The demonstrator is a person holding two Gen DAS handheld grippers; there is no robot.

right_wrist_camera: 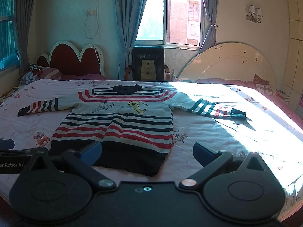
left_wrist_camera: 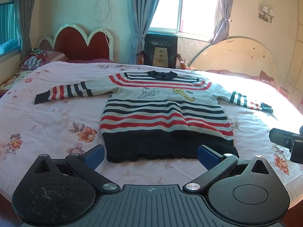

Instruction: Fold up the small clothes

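Claws (left_wrist_camera: 151, 156) (right_wrist_camera: 147, 152) (both agape) above sweater (left_wrist_camera: 162, 111) hem

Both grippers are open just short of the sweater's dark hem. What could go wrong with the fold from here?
1. The sweater is thick knit; the left gripper might pinch only the top layer of the hem, so the fold drags.
2. The right gripper straddles the hem's right corner, so it might grab off-centre and skew the fold.
3. The bedspread is soft and could get pinched with the fabric.
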